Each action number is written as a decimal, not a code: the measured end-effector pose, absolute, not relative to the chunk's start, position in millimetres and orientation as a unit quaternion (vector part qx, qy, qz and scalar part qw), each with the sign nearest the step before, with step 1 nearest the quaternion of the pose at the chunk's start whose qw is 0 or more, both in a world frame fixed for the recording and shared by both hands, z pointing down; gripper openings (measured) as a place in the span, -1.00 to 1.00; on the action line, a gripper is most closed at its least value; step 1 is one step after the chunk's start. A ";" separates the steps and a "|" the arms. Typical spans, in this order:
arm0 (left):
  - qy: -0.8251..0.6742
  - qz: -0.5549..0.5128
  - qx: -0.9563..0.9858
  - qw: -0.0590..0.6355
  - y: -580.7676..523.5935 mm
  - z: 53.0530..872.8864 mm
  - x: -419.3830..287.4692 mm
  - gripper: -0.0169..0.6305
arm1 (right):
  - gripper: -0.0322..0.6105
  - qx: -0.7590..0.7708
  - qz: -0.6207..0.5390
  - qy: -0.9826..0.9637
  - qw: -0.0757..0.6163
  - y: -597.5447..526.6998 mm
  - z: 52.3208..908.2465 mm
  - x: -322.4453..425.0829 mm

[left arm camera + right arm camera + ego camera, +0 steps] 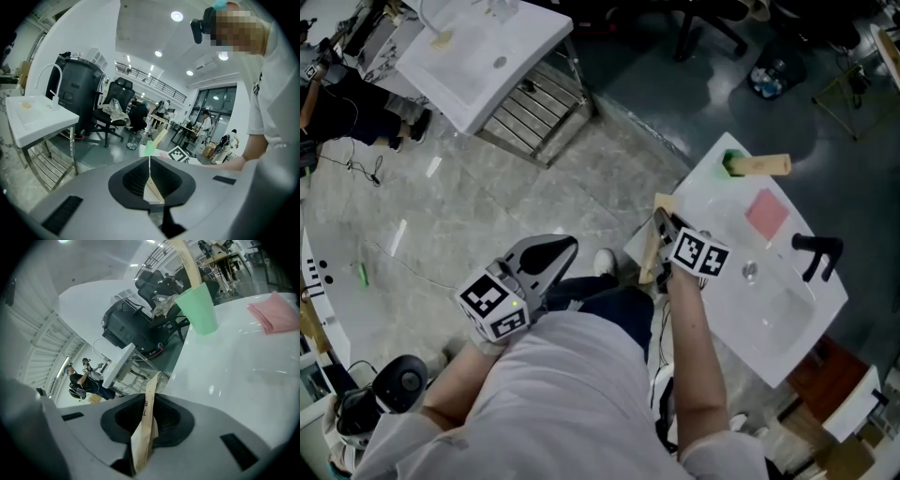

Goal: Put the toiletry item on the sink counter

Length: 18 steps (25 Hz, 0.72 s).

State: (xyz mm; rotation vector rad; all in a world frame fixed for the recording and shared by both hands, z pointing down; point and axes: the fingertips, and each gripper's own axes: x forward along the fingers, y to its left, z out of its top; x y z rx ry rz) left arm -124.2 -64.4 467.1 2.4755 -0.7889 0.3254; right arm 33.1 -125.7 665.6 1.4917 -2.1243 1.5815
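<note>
My right gripper point(664, 228) is shut on a long, flat tan paper packet point(650, 251). It hangs just off the near left corner of the white sink counter point(712, 202). In the right gripper view the packet point(146, 425) sticks out from between the gripper's point(149, 401) closed jaws, with the counter point(234, 366) ahead. My left gripper point(565, 247) is held low at the person's left, over the floor. Its point(150, 161) jaws meet at the tips, and I see nothing held in them.
On the counter stand a green cup point(733, 163) with a tan stick point(764, 165), a pink cloth point(766, 214) and a black faucet point(817, 251) by the basin. A second white sink point(478, 52) on a metal frame stands at the far left. Cables and gear lie on the floor at the left.
</note>
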 end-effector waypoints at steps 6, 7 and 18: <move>-0.288 0.120 0.914 0.259 -67.8 467.6 -126.2 -0.89 | -0.74 0.498 0.515 -0.695 0.065 -127.2 666.9 33.5; -0.286 0.120 0.915 0.258 -68.1 467.7 -125.7 -0.89 | -0.71 0.499 0.515 -0.694 0.066 -127.6 667.1 33.9; -0.272 0.120 0.921 0.251 -68.6 463.0 -119.1 -0.89 | -0.30 0.509 0.511 -0.690 0.063 -125.1 662.6 44.5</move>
